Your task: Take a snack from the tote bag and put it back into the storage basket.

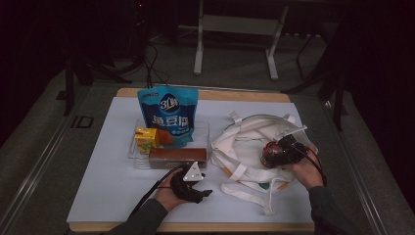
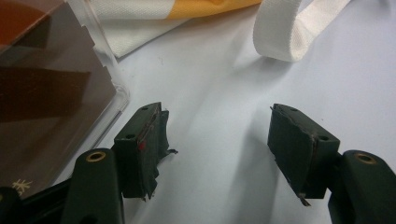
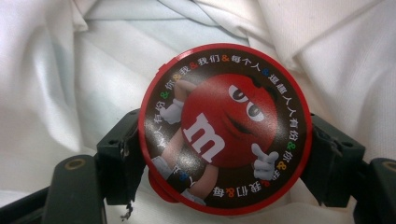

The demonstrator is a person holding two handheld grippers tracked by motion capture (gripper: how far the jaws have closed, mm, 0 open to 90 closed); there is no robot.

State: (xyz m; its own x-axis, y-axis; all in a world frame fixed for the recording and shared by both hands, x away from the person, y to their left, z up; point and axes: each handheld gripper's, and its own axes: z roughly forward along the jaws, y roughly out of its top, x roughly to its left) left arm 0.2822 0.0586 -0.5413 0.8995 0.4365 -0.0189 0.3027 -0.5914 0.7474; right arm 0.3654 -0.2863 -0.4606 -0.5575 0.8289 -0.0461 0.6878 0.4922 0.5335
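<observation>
A person sits at a bench (image 1: 98,196) covered with a pale, smooth sheet and holds a black two-jaw gripper in each hand.

The right gripper (image 3: 224,154) is clamped on a round red candy tin with a glossy printed lid showing a red cartoon character (image 3: 224,128). Its jaws press the tin's rim from two opposite sides, so the lid faces the gripper's camera. In the high view the tin (image 1: 270,152) hangs just above the mouth of a white canvas tote bag with wide woven straps (image 1: 244,147), at the right of the bench. Soft, creased white cloth lies all around the tin in the right gripper view. The tin seems to be held this way so it can be lowered into the bag.

The left gripper (image 2: 217,149) rests low over the bare bench sheet, jaws wide apart with nothing between them. It lies just beside a clear, hard plastic tray (image 2: 109,70) that holds a long, dark brown rectangular box (image 2: 42,102). A loop of the bag's white strap (image 2: 280,35) curls on the sheet beyond the jaws. This gripper looks ready to take the next item.

In the high view the tray (image 1: 203,128) also holds a tall, shiny blue snack pouch standing upright (image 1: 168,115) and a small yellow drink carton (image 1: 146,139).
</observation>
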